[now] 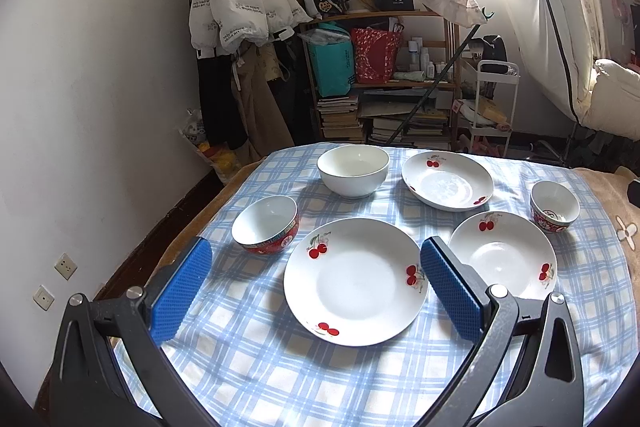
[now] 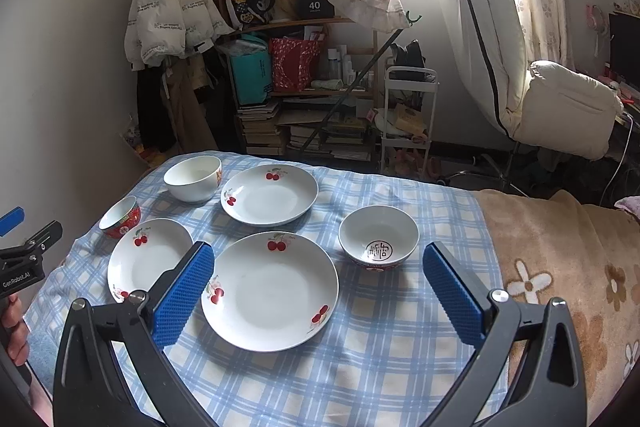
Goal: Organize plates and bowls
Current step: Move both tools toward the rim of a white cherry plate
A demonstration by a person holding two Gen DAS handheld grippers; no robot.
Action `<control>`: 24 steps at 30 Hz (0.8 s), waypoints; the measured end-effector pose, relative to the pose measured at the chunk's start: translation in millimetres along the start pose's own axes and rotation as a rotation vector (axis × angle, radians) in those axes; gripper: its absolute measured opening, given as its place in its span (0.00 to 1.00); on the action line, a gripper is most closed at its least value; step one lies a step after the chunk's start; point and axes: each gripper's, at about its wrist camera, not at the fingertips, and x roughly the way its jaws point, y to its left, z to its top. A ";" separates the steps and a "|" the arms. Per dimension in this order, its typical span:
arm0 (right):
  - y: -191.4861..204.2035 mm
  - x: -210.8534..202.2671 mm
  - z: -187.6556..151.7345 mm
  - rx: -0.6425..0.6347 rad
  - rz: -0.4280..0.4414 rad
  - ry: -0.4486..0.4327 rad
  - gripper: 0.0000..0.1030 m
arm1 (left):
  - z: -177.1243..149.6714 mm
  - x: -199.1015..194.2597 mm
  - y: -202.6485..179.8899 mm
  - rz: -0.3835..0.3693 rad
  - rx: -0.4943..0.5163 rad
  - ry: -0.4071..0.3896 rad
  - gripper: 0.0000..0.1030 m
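Note:
Three white cherry-print plates lie on the blue checked cloth: a near-left plate (image 1: 354,281) (image 2: 150,259), a near-middle plate (image 1: 504,255) (image 2: 270,291) and a far plate (image 1: 447,181) (image 2: 270,194). A plain white bowl (image 1: 353,170) (image 2: 193,178) stands at the back. A red-sided bowl (image 1: 266,225) (image 2: 120,217) stands at the left, another red-sided bowl (image 1: 554,207) (image 2: 378,237) at the right. My left gripper (image 1: 316,259) is open and empty above the near-left plate. My right gripper (image 2: 318,263) is open and empty above the near-middle plate.
The cloth (image 1: 320,379) covers a table over a tan flowered blanket (image 2: 560,267). A white wall (image 1: 100,107) is close on the left. A cluttered shelf (image 1: 380,87), a white cart (image 2: 408,115) and a chair (image 2: 560,107) stand behind the table.

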 end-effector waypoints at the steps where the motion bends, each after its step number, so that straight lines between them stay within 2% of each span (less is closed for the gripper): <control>1: 0.9 1.8 0.5 -0.006 -0.003 0.003 1.00 | 1.5 2.1 -0.9 -0.001 0.001 0.004 0.99; 8: 5.2 21.8 5.1 -0.042 -0.023 0.053 1.00 | 19.0 22.0 -12.0 -0.028 0.010 0.039 0.99; 14: 2.2 39.7 9.3 -0.047 -0.033 0.089 1.00 | 40.0 47.3 -37.4 -0.046 0.044 0.053 0.99; 24: -6.1 78.4 13.9 -0.031 -0.023 0.150 1.00 | 53.4 89.8 -75.7 -0.127 0.077 0.112 0.99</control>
